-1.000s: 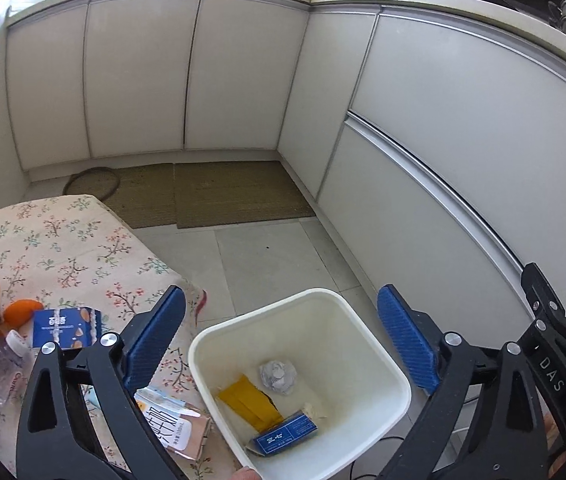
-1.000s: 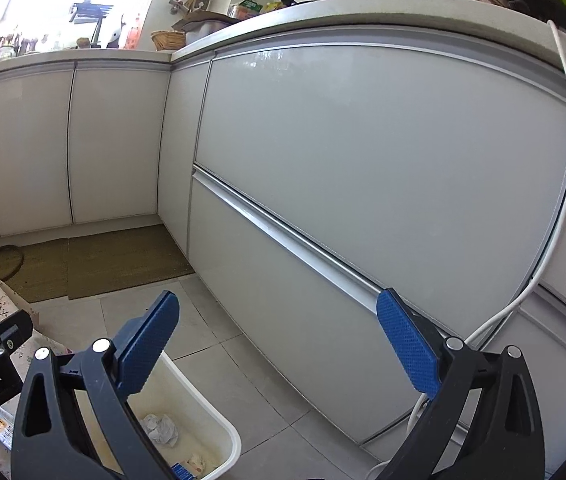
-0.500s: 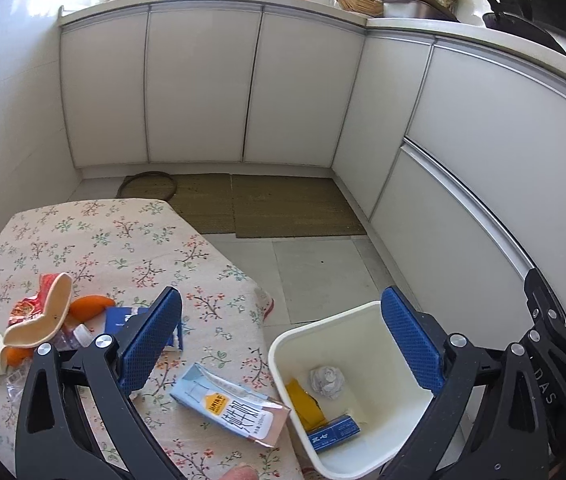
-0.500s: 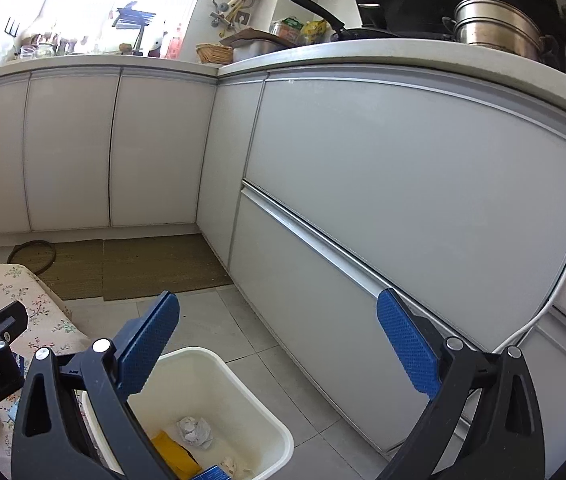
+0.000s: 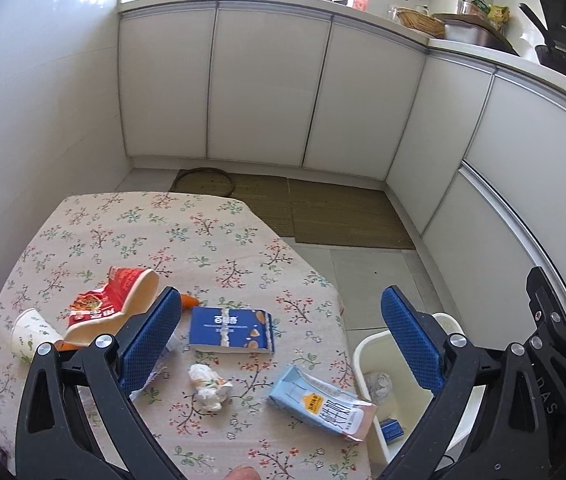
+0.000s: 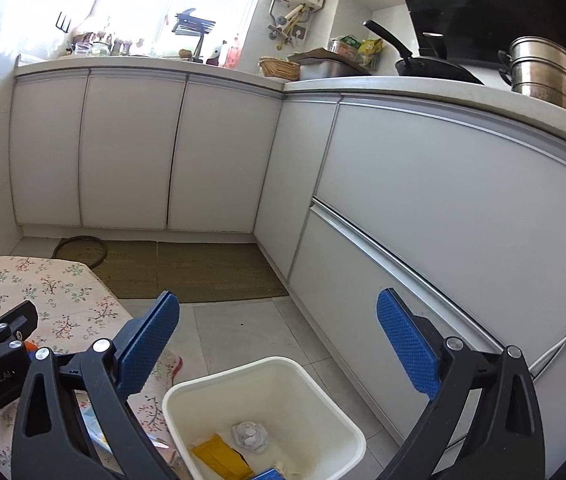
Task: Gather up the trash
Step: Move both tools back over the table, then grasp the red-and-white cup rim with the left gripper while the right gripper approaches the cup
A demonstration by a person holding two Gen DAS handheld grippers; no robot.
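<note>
Both claws, left claw (image 5: 281, 338) and right claw (image 6: 279, 344), gape apart, gripping nothing. On the floral tabletop (image 5: 155, 236) left of the white bin (image 6: 323, 396) lie a milk carton (image 5: 321, 402), crumpled tissue (image 5: 209, 386) and blue box (image 5: 231, 330).

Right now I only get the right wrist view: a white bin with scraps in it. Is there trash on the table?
Observer: Yes. A crumpled tissue lies on the table, ahead of the open left tongs.
Operator: Anything bigger?
Observer: A blue box lies flat just beyond the tissue.
Operator: Any cups?
Observer: One paper cup lies on its side near the table's left edge.
</note>
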